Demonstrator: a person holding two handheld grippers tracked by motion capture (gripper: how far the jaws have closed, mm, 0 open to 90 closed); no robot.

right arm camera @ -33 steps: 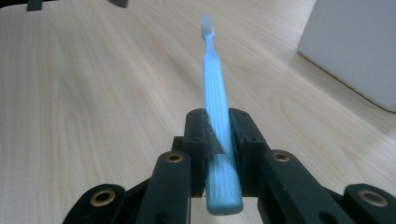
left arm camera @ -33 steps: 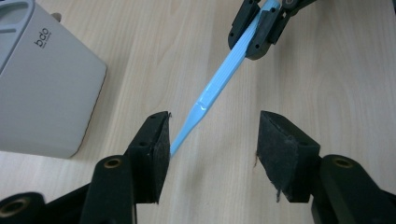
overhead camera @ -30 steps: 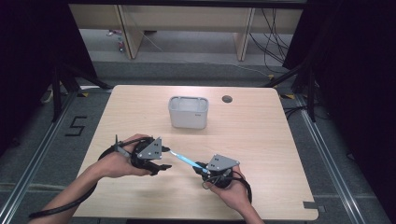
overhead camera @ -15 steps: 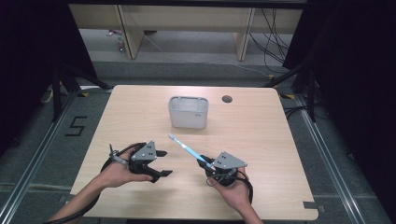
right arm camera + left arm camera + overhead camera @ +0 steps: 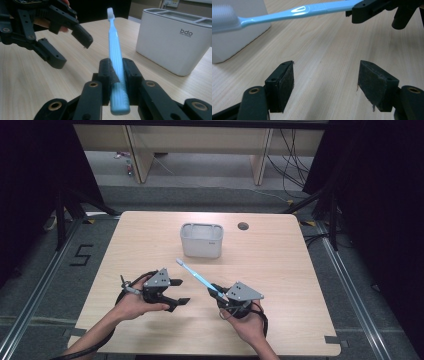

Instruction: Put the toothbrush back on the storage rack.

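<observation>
A light blue toothbrush [image 5: 197, 277] with white bristles is held at its handle end by my right gripper [image 5: 220, 296], shut on it. In the right gripper view the handle [image 5: 113, 42] sits between the pads of the right gripper [image 5: 116, 67], head pointing away. My left gripper [image 5: 181, 291] lies to the left of it, just below the brush. Its jaws have just been opening and nothing is between them. The left gripper view has the left gripper [image 5: 325, 85] over bare wood, with the toothbrush [image 5: 294, 12] crossing above.
A white compartmented holder [image 5: 201, 240] marked "bdo" stands mid-table beyond the brush head, also visible as the holder [image 5: 172, 42] and the holder [image 5: 227, 37]. The wooden table [image 5: 280, 270] has a round cable hole [image 5: 243, 226] at the back. Dark floor surrounds it.
The left gripper let go of the toothbrush's head end, opened wide and dropped back toward the person. The brush head swung up toward the holder; the right hand stayed put.
</observation>
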